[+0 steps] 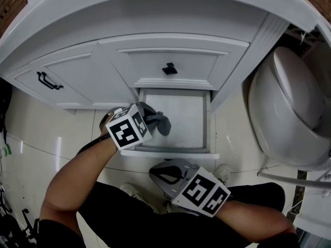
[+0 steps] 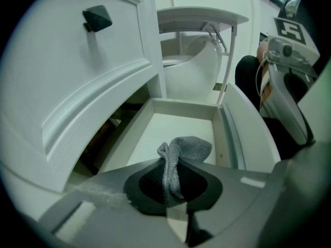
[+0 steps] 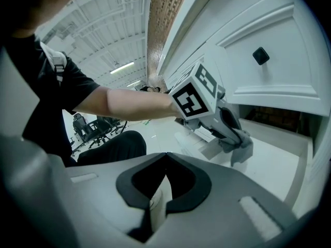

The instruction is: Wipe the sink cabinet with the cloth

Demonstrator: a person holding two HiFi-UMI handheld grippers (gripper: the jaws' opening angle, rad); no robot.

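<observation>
The white sink cabinet [image 1: 88, 76] has its bottom drawer [image 1: 176, 153] pulled out. My left gripper [image 1: 151, 113] hangs over the drawer's left side, shut on a grey cloth [image 1: 161, 123]. In the left gripper view the cloth [image 2: 181, 151] is bunched between the jaws of that gripper [image 2: 173, 164], above the bare drawer floor [image 2: 176, 125]. My right gripper [image 1: 158, 172] stays lower, in front of the drawer and apart from it, shut with nothing in it. From the right gripper [image 3: 164, 159] view, the left gripper [image 3: 239, 138] and the hanging cloth [image 3: 243, 150] show beside the cabinet front.
A black knob [image 1: 169, 68] sits on the drawer front above the open one, and a black handle [image 1: 49, 80] on the left door. A white toilet [image 1: 289, 107] stands close at the right. The person's legs and shoes [image 1: 222, 173] are on the tiled floor below the drawer.
</observation>
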